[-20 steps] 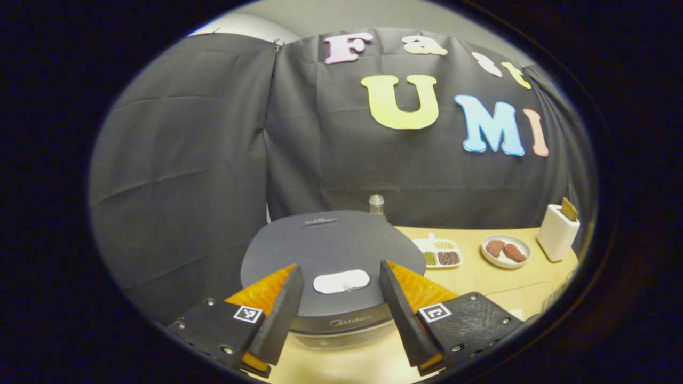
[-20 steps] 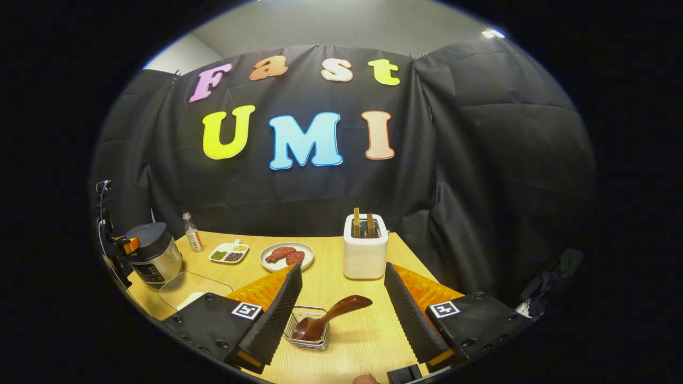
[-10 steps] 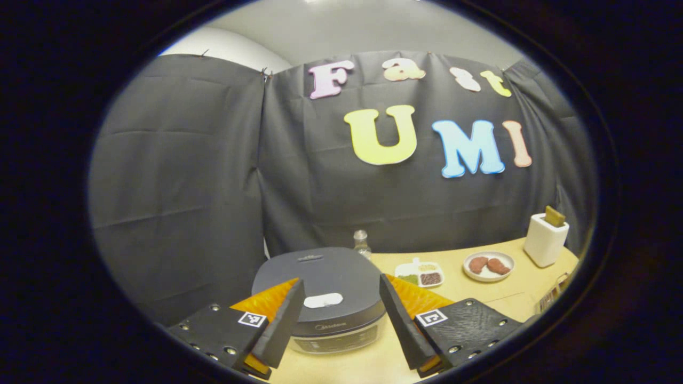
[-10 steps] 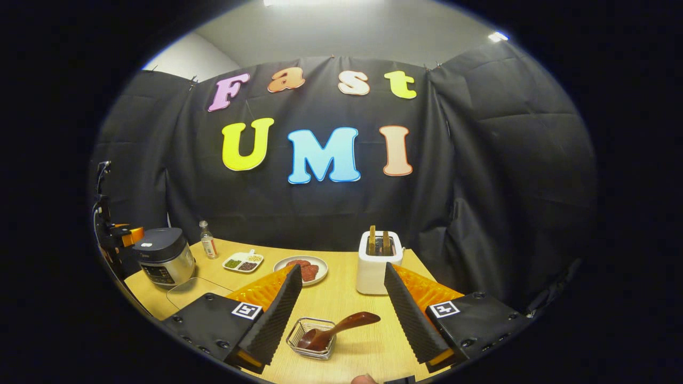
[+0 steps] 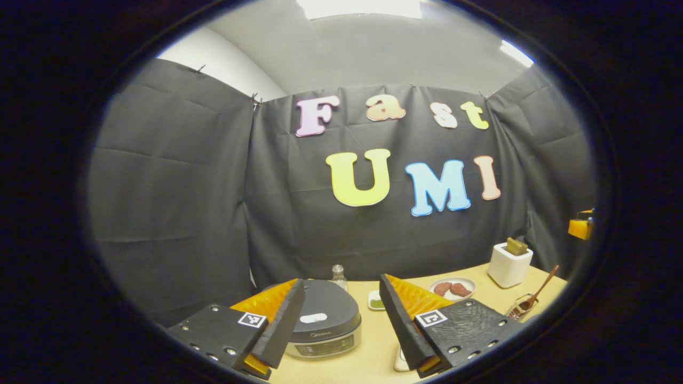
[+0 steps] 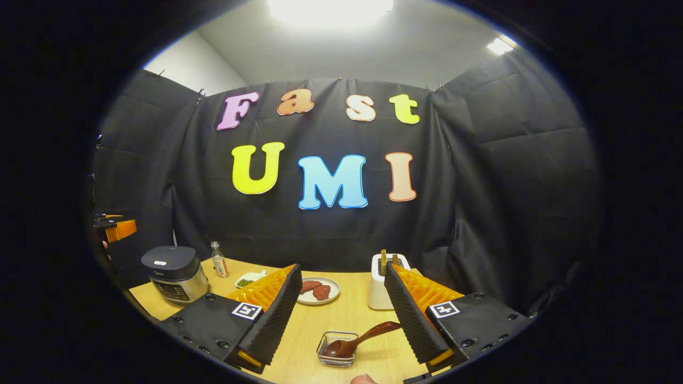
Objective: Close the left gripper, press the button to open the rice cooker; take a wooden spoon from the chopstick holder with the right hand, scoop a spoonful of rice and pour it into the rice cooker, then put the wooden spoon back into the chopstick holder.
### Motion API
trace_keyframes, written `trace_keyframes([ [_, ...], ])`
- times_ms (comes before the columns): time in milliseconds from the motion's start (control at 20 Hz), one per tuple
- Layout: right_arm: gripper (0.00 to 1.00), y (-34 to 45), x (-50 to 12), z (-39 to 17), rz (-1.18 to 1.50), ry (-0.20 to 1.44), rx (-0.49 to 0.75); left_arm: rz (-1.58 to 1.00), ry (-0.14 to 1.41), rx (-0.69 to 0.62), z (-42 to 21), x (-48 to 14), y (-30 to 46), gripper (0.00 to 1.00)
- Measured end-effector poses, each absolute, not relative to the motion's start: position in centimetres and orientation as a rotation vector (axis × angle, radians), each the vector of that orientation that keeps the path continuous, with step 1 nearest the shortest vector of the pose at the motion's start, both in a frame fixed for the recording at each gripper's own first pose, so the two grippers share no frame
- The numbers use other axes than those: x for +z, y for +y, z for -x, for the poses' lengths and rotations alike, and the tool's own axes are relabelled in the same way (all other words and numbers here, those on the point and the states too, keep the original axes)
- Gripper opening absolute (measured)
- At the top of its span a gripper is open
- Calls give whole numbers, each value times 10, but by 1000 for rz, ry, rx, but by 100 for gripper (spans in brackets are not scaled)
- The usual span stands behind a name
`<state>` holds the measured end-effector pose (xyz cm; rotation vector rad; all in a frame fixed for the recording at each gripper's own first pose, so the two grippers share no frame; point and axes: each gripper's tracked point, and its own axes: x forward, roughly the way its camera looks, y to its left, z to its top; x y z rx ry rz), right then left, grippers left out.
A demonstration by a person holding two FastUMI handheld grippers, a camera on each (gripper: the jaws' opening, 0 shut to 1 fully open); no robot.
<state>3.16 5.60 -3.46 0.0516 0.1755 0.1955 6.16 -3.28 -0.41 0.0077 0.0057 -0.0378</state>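
Cooker (image 5: 319, 319) sits with its lid down near the left edge of the surface (image 5: 373, 352), and in the left gripper view it lies ahead of your left claw (image 5: 341, 341), partly behind the left finger and touched by neither. That claw is spread wide and holds nothing. A small bottle (image 5: 338, 276) stands just behind the cooker, by the back edge. Your right claw (image 6: 341, 341) is also wide and empty, held above the front part of the surface. Between its fingers in the right gripper view you see a small clear holder (image 6: 336, 349) with the wooden spoon (image 6: 358, 339) resting in it, bowl down and handle tilted up to the right, clear of both fingers. Farther back stand a white toaster (image 6: 380, 288) and a plate (image 6: 318, 291) with reddish pieces, and toward the cooker a divided dish (image 6: 249, 279). At the left rim of that view your other claw (image 6: 114, 228) hangs above the cooker (image 6: 175, 272).
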Motion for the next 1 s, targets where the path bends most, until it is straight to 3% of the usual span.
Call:
trace_keyframes([
  [250,98,64,-19,-5,-58,136,171,-19,-32,-43,-21,9,-10,85],
  [300,92,65,-18,1,-59,133,171,-25,-35,-43,-14,9,-8,85],
  [400,92,70,-16,11,-59,128,173,-25,-40,-41,-4,8,-3,85],
  [450,98,71,-14,17,-58,121,175,-22,-43,-41,0,9,-2,85],
  [550,92,71,-10,24,-58,108,171,-18,-51,-43,6,11,0,85],
  [650,92,70,-8,29,-65,99,166,-22,-57,-48,6,19,-5,85],
  [700,98,69,-6,32,-67,95,161,-24,-60,-52,8,20,-6,85],
  [1000,98,63,1,38,-84,83,149,-23,-73,-62,15,28,-10,85],
])
